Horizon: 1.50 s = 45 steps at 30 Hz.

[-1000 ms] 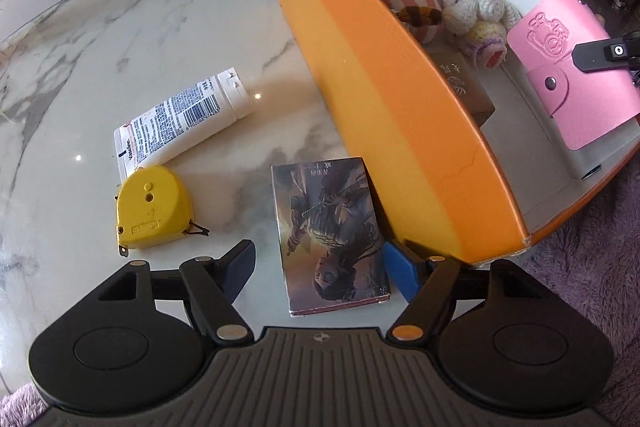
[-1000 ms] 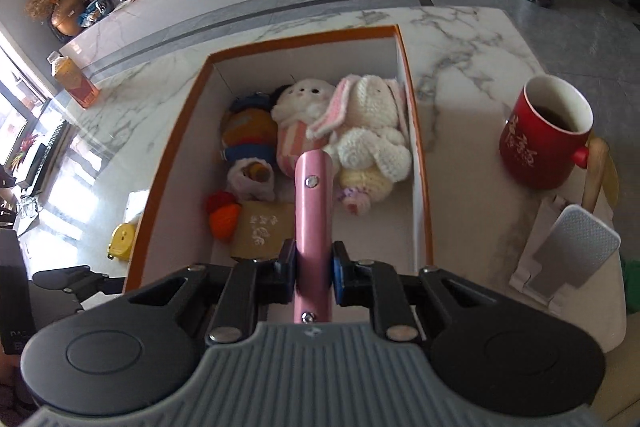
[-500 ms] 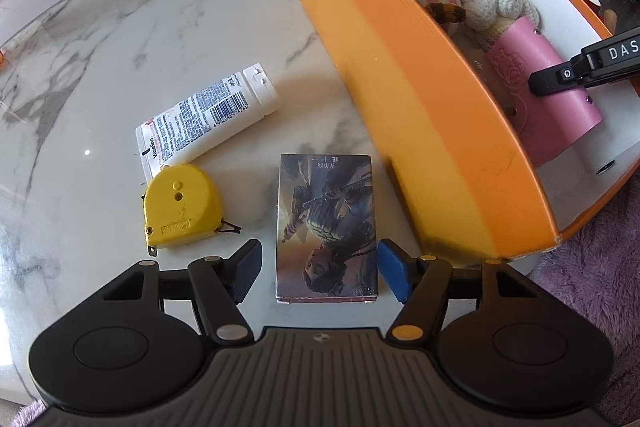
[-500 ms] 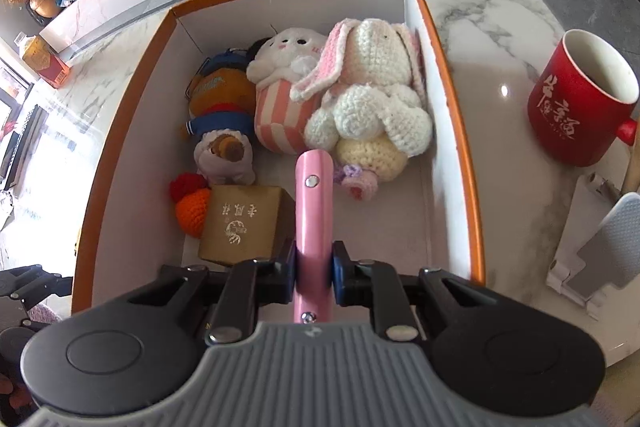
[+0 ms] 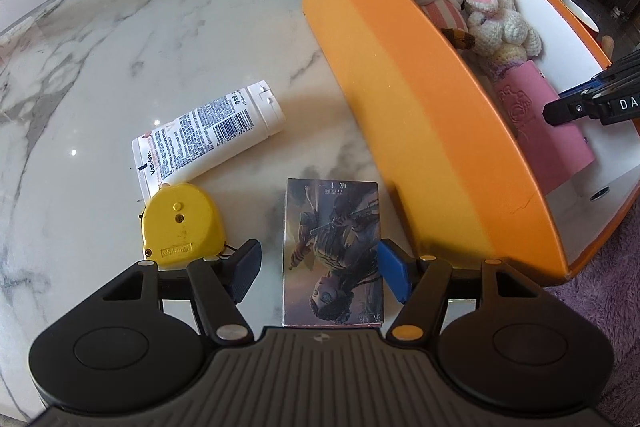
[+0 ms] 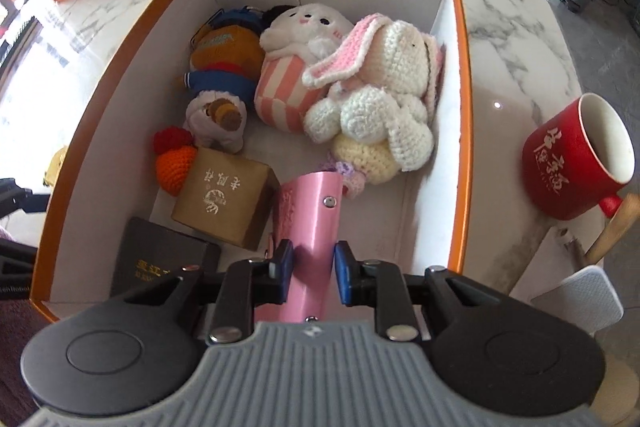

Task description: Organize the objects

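Note:
My right gripper [image 6: 313,269] is inside the orange box [image 6: 462,75], its jaws parted a little around a pink card wallet [image 6: 312,215] that leans between them; the pads look slightly off its sides. The wallet [image 5: 540,123] and right gripper also show in the left wrist view. My left gripper [image 5: 318,273] is open, straddling a picture card box [image 5: 334,247] flat on the marble table [image 5: 120,39], beside the orange box [image 5: 420,99].
A yellow tape measure [image 5: 180,223] and a white Vaseline tube [image 5: 208,135] lie left of the card box. In the orange box are plush toys [image 6: 372,87], a brown box [image 6: 226,199] and a black box [image 6: 160,263]. A red mug [image 6: 580,159] stands right.
My right gripper has lowered the pink wallet into the box and its jaws have loosened. My left gripper has closed in around the card box on the table.

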{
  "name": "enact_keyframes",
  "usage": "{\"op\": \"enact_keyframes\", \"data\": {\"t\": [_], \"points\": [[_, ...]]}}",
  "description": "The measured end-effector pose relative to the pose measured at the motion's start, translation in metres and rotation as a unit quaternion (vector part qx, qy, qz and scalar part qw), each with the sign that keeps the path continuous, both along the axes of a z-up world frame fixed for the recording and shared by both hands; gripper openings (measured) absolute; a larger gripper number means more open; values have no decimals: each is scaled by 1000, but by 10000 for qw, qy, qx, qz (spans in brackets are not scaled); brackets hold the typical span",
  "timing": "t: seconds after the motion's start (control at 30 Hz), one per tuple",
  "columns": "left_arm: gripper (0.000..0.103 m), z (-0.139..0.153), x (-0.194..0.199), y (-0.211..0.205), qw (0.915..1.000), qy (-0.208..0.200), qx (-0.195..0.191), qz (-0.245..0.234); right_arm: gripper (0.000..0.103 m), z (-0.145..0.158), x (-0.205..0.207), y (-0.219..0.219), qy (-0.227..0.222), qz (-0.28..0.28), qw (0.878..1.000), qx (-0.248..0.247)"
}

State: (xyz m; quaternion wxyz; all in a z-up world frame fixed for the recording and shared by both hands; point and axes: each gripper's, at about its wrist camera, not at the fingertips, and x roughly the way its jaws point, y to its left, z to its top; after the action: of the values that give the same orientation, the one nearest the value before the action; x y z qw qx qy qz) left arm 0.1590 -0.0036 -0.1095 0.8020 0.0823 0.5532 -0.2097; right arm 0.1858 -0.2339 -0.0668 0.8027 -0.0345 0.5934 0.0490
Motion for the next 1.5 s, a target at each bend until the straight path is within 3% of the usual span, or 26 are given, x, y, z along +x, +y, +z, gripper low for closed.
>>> {"op": "enact_keyframes", "data": {"t": [0.27, 0.4, 0.6, 0.7, 0.87, 0.97, 1.23, 1.37, 1.5], "points": [[72, -1, 1, 5, 9998, 97, -182, 51, 25, -2, 8, 11, 628, 590, 9952, -470], [72, -2, 4, 8, 9995, 129, -290, 94, 28, 6, 4, 21, 568, 978, 9880, -1047], [72, -4, 9, 7, 9993, 148, -316, 142, 34, 5, 12, 33, 421, 1698, 9816, -767], [73, -5, 11, 6, 9991, 175, -345, 145, 44, -9, 19, 42, 345, 2154, 9722, -854], [73, -7, 13, 6, 9988, 264, -375, 170, 45, -30, 29, 51, 443, 2693, 9577, -918], [73, -7, 14, 7, 9985, 308, -411, 184, 44, -36, 32, 51, 453, 2742, 9545, -1082], [74, -9, 17, 11, 9970, 463, -527, 339, 39, -34, 45, 35, 872, 2129, 9674, -1059], [74, -9, 17, 10, 9971, 454, -502, 335, 34, -33, 45, 32, 1031, 2205, 9664, -829], [74, -9, 17, 10, 9973, 447, -474, 331, 33, -26, 41, 40, 692, 2580, 9596, -887]]}}
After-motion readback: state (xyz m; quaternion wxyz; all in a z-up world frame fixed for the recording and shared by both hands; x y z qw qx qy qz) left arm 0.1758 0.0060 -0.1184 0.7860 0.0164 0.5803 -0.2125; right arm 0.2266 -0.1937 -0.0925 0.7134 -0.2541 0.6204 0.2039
